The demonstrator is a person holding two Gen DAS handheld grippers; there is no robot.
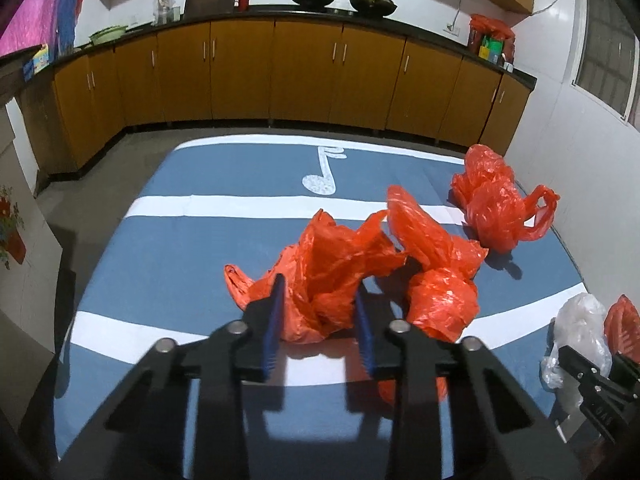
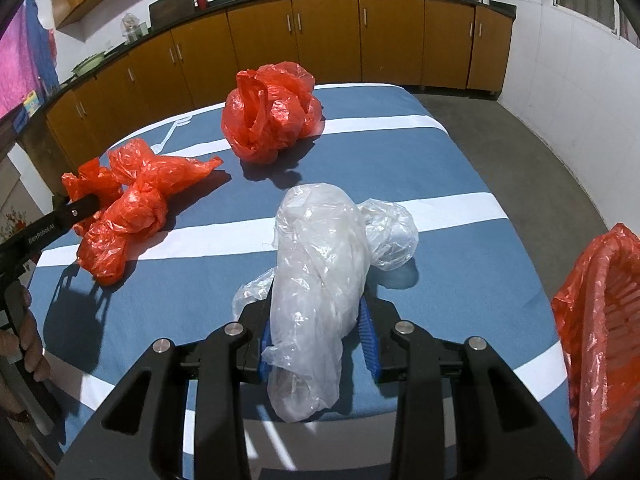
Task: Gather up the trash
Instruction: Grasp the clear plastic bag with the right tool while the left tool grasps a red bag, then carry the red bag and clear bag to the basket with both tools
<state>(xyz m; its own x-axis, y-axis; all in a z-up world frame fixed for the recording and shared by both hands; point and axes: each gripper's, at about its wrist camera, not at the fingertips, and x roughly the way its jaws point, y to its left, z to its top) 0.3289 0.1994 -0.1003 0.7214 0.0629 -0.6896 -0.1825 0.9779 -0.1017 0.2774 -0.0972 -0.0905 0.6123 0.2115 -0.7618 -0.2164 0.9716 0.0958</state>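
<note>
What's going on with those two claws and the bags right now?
Left claw clamped on crumpled red bag. Right claw holding clear plastic bag. Another red bag loose on the bed. Lined basket at right; nothing blocking.

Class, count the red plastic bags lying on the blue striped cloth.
2: one crumpled bag at the left gripper, one balled bag farther back. The nearer heap may be several bags tangled together.

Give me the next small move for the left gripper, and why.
Probably lift it. The left gripper already has its blue fingers on either side of the crumpled red bag, seemingly pinching it, while the bag lies on the blue striped cloth. The right gripper holds the clear bag.
</note>
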